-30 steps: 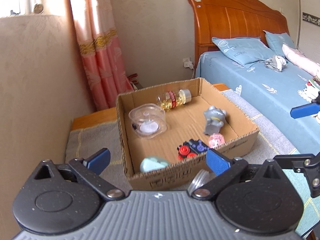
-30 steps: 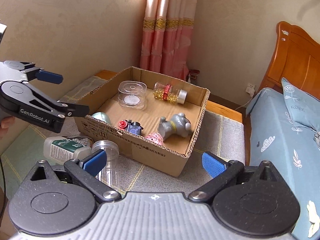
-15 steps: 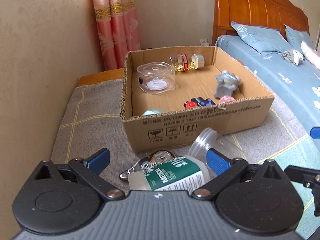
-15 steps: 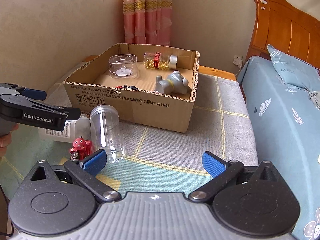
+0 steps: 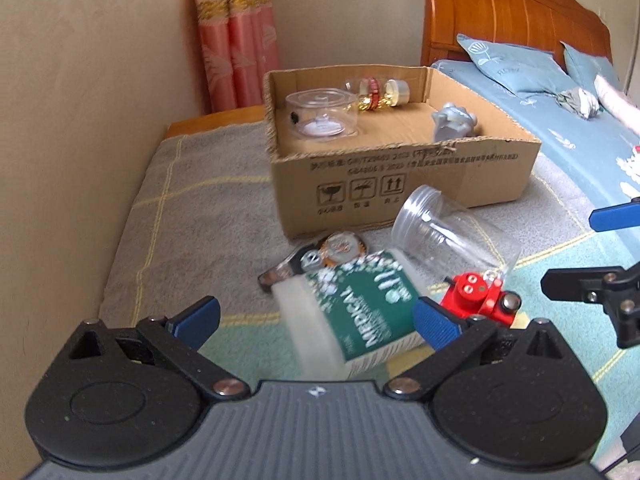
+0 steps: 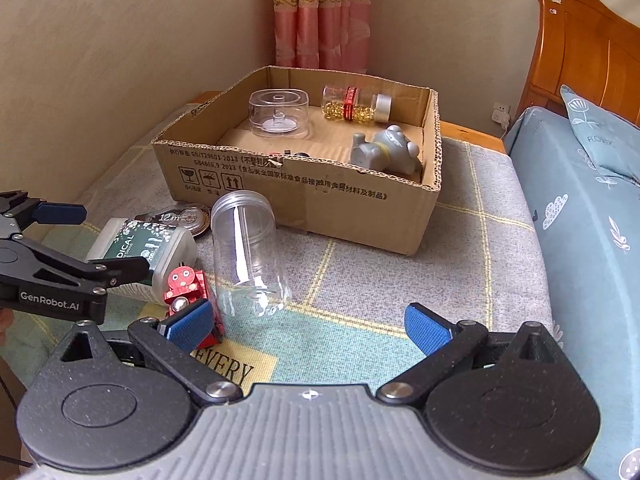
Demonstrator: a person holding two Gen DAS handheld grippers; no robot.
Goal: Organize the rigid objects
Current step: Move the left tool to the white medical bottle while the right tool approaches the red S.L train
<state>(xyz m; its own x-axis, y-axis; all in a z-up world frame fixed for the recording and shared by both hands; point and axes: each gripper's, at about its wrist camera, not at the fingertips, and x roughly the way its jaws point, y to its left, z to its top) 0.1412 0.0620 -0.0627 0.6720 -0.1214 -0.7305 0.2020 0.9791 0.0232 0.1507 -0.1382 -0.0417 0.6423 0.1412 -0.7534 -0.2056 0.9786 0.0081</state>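
A cardboard box stands on the blanket and holds a clear round container, a capsule bottle and a grey figurine. In front of it lie a white bottle with a green label, a clear jar on its side, a red toy robot and a tape roll. My left gripper is open, its jaws either side of the white bottle. My right gripper is open and empty, just before the jar and the robot.
A beige wall runs along the left. A pink curtain hangs behind the box. A bed with blue sheets and a wooden headboard lies to the right. The checked blanket covers the surface.
Both grippers have drawn back from the box and dropped lower. The white bottle, jar and red robot have come closer in both views. Both grippers stay open.
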